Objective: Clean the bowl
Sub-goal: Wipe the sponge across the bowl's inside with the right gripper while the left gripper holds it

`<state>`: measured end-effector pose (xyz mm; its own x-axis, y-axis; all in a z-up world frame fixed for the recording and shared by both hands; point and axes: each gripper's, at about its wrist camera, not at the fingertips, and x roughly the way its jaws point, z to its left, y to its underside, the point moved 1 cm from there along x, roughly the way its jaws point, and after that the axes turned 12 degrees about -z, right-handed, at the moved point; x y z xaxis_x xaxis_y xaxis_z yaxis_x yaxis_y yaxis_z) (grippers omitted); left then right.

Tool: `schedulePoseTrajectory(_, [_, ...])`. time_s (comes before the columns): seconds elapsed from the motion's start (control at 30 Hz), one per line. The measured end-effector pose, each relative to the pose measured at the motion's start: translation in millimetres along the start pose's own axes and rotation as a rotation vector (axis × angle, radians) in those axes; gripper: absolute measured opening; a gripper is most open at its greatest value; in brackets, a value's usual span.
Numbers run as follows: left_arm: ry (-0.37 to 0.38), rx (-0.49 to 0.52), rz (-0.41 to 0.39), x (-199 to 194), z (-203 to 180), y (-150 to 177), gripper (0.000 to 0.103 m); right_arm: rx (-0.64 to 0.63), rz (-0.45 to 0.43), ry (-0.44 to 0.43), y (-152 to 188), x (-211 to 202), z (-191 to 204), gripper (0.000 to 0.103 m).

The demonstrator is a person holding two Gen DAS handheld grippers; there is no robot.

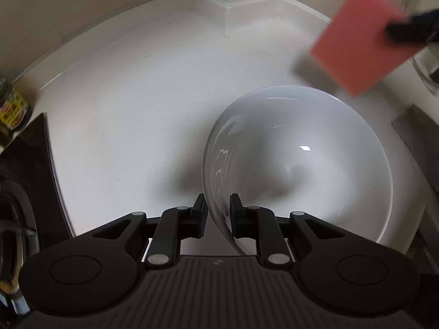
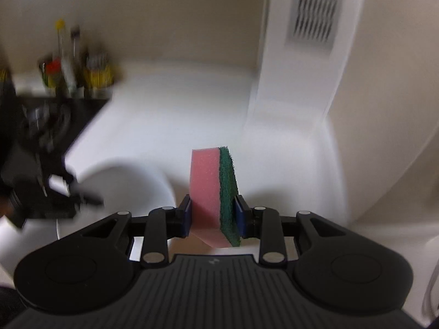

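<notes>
The left gripper (image 1: 216,213) straddles the near rim of the white bowl (image 1: 296,164), one finger outside the wall and one inside; there seems to be a sliver of gap on each side, so I cannot tell whether the pads press the rim or merely bracket it. The bowl sits on the white counter (image 1: 137,96) directly ahead of that gripper, its glossy inside facing up and looking bare. The right gripper (image 2: 213,213) is clamped on a sponge (image 2: 211,192), pink foam toward its left finger and green scouring face toward its right, the sponge standing edge-on ahead of the fingertips. From the left wrist view the sponge (image 1: 359,38) hangs in the air beyond and to the right of the bowl, apart from it. The main risk, as I judge it, is the bowl: if the rim is only loosely caught, a sideways scrub could make the slick wall slip, spin or skid across the smooth counter. Pressing hard near the far rim could also tip it against the held edge. The sponge is gripped near one end, so it may fold or twist free under pressure.
</notes>
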<state>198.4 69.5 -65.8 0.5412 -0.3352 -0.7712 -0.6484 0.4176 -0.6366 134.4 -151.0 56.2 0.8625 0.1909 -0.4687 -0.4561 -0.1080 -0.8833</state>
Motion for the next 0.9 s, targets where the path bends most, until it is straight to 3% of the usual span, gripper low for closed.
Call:
schedulePoseTrajectory(0.1, [-0.004, -0.023, -0.018, -9, 3, 5, 0.020, 0.028, -0.019, -0.113, -10, -16, 14, 0.027])
schedulePoseTrajectory(0.2, [0.000, -0.054, -0.047, -21, 11, 9, 0.021, 0.004, 0.097, -0.242, 1, -6, 40, 0.027])
schedulePoseTrajectory(0.37, [0.027, -0.086, -0.081, -33, 20, 10, 0.021, -0.144, 0.246, -0.191, 25, 35, 65, 0.026])
schedulePoseTrajectory(0.47, [0.062, -0.109, -0.095, -39, 19, 11, 0.021, -0.276, 0.208, -0.148, 33, 51, 81, 0.026])
schedulePoseTrajectory(0.53, [0.072, -0.092, -0.109, -45, 19, 14, 0.021, -0.306, 0.187, -0.173, 34, 55, 91, 0.026])
schedulePoseTrajectory(0.63, [0.063, -0.053, -0.119, -47, 18, 18, 0.021, -0.357, 0.202, -0.286, 35, 54, 110, 0.027])
schedulePoseTrajectory(0.7, [0.054, -0.054, -0.121, -46, 22, 17, 0.021, -0.399, 0.253, -0.380, 35, 47, 116, 0.026])
schedulePoseTrajectory(0.77, [0.057, -0.065, -0.120, -46, 25, 18, 0.021, -0.452, 0.294, -0.408, 35, 41, 116, 0.025])
schedulePoseTrajectory(0.9, [0.065, -0.067, -0.125, -45, 25, 19, 0.020, -0.613, 0.286, -0.279, 34, 47, 122, 0.025])
